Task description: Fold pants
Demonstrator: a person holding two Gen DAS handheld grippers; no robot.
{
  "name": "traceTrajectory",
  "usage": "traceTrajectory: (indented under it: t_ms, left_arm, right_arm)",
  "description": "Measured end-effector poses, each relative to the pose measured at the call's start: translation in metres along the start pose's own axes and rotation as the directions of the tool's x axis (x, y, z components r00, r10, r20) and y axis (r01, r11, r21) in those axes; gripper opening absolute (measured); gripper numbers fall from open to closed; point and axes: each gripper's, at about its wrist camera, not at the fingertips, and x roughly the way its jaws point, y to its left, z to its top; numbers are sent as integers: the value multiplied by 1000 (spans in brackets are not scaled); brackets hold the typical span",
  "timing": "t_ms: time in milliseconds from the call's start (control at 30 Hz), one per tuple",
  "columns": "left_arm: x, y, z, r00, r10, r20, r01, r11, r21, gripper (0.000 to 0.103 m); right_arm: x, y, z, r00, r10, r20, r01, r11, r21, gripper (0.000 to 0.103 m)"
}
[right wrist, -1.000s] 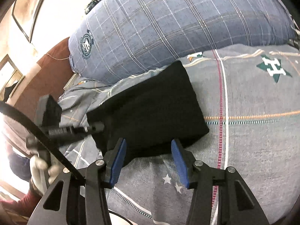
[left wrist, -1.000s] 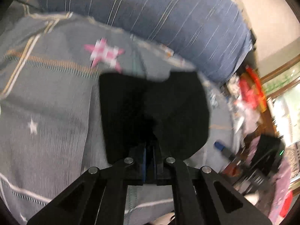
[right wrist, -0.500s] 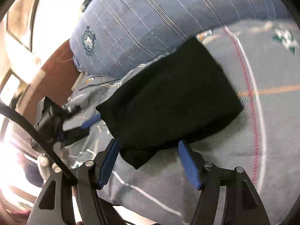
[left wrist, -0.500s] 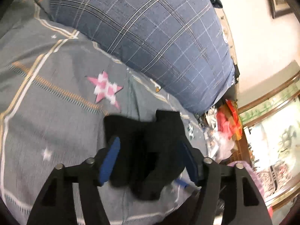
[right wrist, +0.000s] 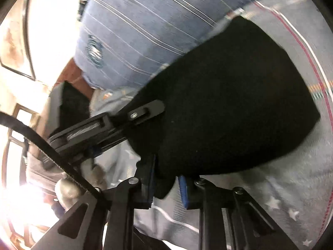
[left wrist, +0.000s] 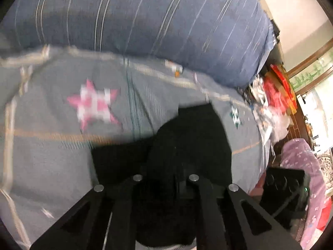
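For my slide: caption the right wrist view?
Right gripper pinches black pants on a grey bedspread.

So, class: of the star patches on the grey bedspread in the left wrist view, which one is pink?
The large checked star left of the black pants is pink and white. The small star to their right is dark green.

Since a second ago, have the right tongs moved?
Yes. The right tongs closed in on the black pants, now pinching their near edge on the grey bedspread.
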Motion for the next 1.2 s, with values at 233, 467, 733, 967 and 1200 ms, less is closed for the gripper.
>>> traceTrajectory:
  t_ms: [233,467,733,967,1200]
  left_arm:
    - [11,19,15,991,133,-27,-133,991,3,18]
    - [1,68,-16,999,35,6,-34,988,-152,37]
    - [-57,56,-15,981,-18,192,54,981,-186,41]
    - [2,22,1,991,57,117,-36,985,-170,43]
    - [4,49,-23,990,-32,139,67,965,-254,43]
  right_arm:
    - [27,19,2,1000,21,1,-21,1000,-13,19]
    - [41,-30,-43,986,-68,-152,76,996,46,23]
    - [-43,11,-19,991,-130,31,133,968,-213,50]
    - [-17,19,16,970,-190,153,227,932,-283,48]
    - [-2,-5,-8,980,-197,18,194,942,-274,43]
